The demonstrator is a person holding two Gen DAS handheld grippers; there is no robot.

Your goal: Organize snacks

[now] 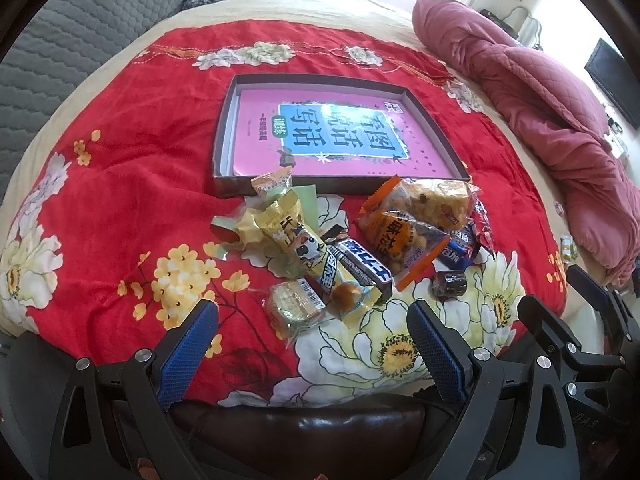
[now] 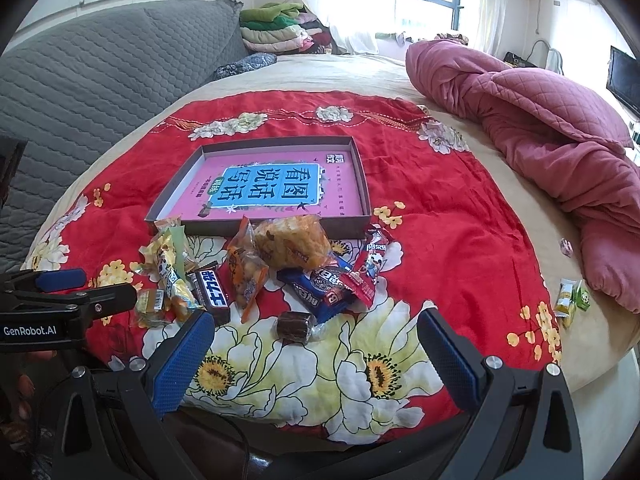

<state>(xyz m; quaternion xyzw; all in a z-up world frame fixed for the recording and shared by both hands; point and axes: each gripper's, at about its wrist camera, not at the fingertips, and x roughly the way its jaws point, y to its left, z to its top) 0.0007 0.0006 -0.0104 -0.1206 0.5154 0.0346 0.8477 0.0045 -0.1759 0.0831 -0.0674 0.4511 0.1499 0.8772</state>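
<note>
A pile of wrapped snacks (image 1: 352,248) lies on a red flowered cloth (image 1: 140,200), just in front of a shallow dark box (image 1: 224,136) with a pink printed sheet inside. The pile holds a yellow cow-print pack (image 1: 296,240), a black bar (image 1: 360,268), orange bags (image 1: 404,240), a blue pack (image 2: 320,292), a red pack (image 2: 370,270) and a dark brown sweet (image 2: 294,326). My left gripper (image 1: 312,312) is open and empty, just short of the pile. My right gripper (image 2: 316,332) is open and empty, with the brown sweet between its fingers' line.
A pink quilt (image 2: 540,128) is heaped on the right of the bed. A grey padded headboard (image 2: 100,76) stands at the left. Two small snack packs (image 2: 572,302) lie apart near the bed's right edge. Folded clothes (image 2: 276,28) are stacked at the back.
</note>
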